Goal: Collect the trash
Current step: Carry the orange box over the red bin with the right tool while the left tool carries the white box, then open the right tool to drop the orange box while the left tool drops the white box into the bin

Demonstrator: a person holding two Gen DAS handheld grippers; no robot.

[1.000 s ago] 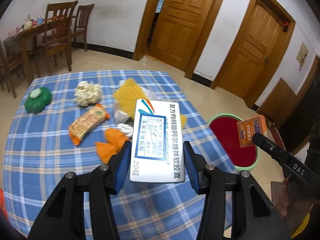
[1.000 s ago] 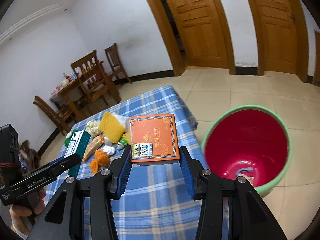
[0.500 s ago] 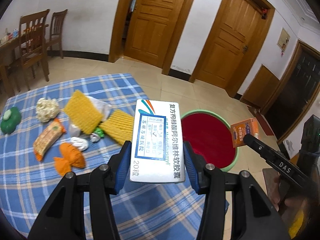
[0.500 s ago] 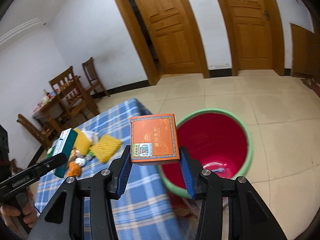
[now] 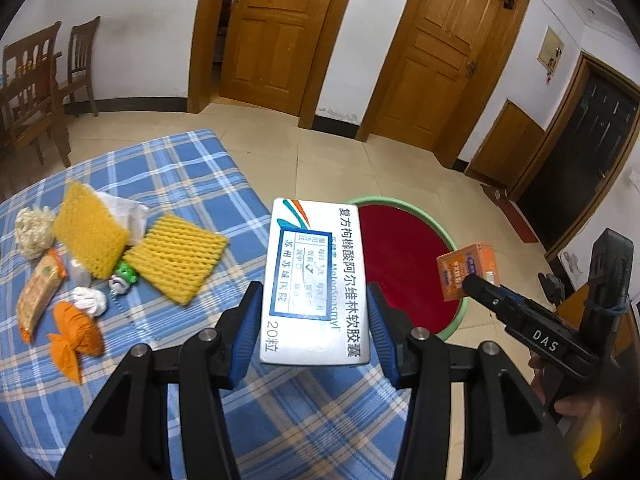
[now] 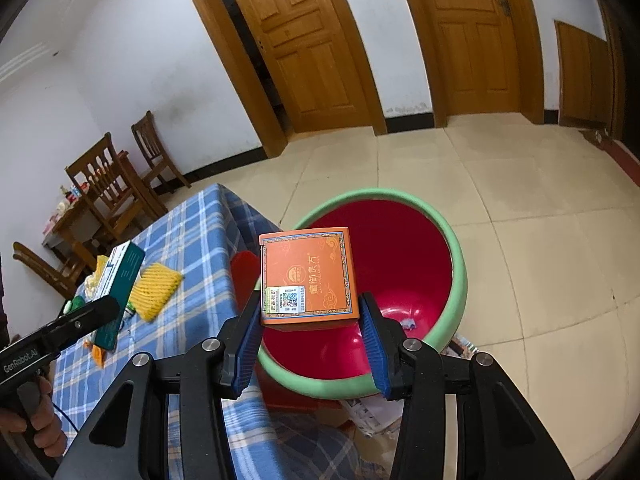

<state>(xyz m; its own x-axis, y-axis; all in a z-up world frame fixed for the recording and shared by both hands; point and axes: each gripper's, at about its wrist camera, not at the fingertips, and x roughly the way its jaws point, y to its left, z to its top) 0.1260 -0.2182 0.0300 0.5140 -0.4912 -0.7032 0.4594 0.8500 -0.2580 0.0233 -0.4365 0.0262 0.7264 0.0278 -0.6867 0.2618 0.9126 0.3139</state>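
Two boxes near the bin: the left gripper (image 5: pixel 314 320) clamps a white rectangular cardboard medicine box (image 5: pixel 314 280) over the blue plaid tablecloth's (image 5: pixel 180 184) edge, while the right gripper (image 6: pixel 310 332) grips an orange square cardboard box (image 6: pixel 307 276) above the red plastic basin with green rim (image 6: pixel 460 276). Neither is dropped yet; yellow foam nets (image 5: pixel 176 258), wrappers and orange scraps (image 5: pixel 74 332) remain at nine o'clock, seemingly awaiting collection.

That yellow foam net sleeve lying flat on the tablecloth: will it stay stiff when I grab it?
Probably not. The yellow foam net sleeve is open mesh, so it likely squashes and droops. It looks very light, and being flat it shouldn't roll.
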